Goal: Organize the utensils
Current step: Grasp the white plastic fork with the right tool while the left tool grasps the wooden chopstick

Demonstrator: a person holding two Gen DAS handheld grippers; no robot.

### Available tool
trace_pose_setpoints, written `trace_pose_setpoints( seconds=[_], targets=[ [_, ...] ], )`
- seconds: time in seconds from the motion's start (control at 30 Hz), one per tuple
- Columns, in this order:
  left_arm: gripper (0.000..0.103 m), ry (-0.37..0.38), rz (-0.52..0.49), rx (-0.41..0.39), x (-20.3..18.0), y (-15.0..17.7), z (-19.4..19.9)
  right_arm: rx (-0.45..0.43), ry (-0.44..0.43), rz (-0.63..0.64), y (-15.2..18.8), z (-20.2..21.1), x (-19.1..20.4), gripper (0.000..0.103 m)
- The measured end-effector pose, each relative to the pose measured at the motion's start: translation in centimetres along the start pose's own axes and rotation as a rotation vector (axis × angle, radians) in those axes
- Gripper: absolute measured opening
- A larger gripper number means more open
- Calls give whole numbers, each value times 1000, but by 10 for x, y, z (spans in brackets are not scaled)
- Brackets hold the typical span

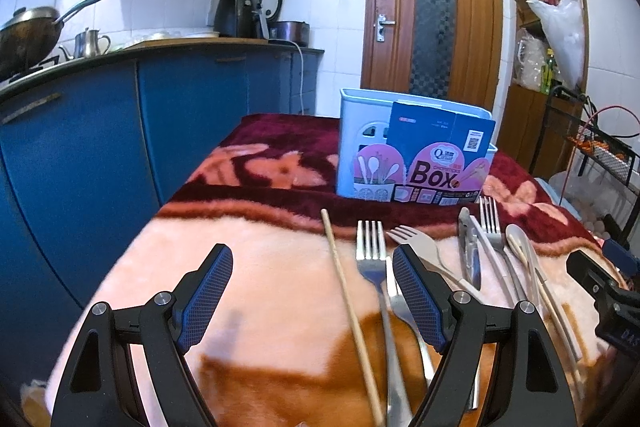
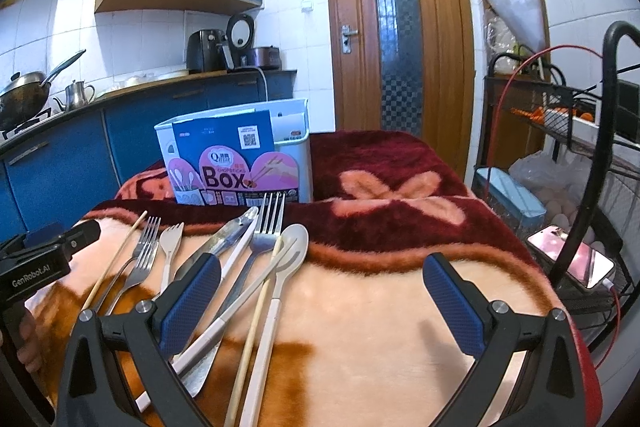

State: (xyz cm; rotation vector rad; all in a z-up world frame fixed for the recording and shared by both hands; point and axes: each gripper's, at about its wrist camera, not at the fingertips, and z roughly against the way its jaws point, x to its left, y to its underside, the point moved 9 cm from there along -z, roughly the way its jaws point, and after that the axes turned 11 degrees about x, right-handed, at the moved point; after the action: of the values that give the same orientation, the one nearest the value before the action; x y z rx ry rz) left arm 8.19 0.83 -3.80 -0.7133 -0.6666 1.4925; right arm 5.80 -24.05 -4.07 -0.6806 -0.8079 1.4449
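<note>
The handles of the utensils run out past the bottom edge of both views: the wooden chopstick [image 1: 352, 311] and the steel fork [image 1: 374, 267] beside it are cut off there, near the blanket's near edge. The left gripper's right finger [image 1: 420, 301] covers part of the beige fork [image 1: 420, 247] and a knife blade under it. In the right wrist view, the right gripper's left finger [image 2: 188, 307] hides the middle of the steel knife [image 2: 224, 239]. The utensil box [image 2: 236, 157] shows only its outer walls; a printed card covers its front, its small print unreadable, and its compartments cannot be seen. A hand at the left edge is mostly cut off.
</note>
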Motion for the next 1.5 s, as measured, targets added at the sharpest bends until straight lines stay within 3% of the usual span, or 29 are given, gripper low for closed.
trace_pose_setpoints(
  seconds=[0.37,0.57,0.9,1.13,1.33,1.4,1.5],
  targets=[
    [83,-52,-18,117,37,-12,0,161,-84,101,-16,-5,24,102],
    [83,-58,-12,191,50,-8,-4,285,-146,204,-17,-19,59,79],
    [83,-82,-11,231,66,-7,-5,457,-196,355,-12,-45,104,42],
    [83,-73,-15,274,68,-2,-11,525,-248,399,-9,-60,126,35],
    [83,-45,-36,306,58,-1,-17,571,-251,421,-3,-76,133,20],
    [83,-30,-48,318,52,-2,-19,569,-252,427,-4,-79,134,10],
    [82,-6,-67,343,41,-3,-23,600,-284,412,-3,-81,135,9]
  ],
)
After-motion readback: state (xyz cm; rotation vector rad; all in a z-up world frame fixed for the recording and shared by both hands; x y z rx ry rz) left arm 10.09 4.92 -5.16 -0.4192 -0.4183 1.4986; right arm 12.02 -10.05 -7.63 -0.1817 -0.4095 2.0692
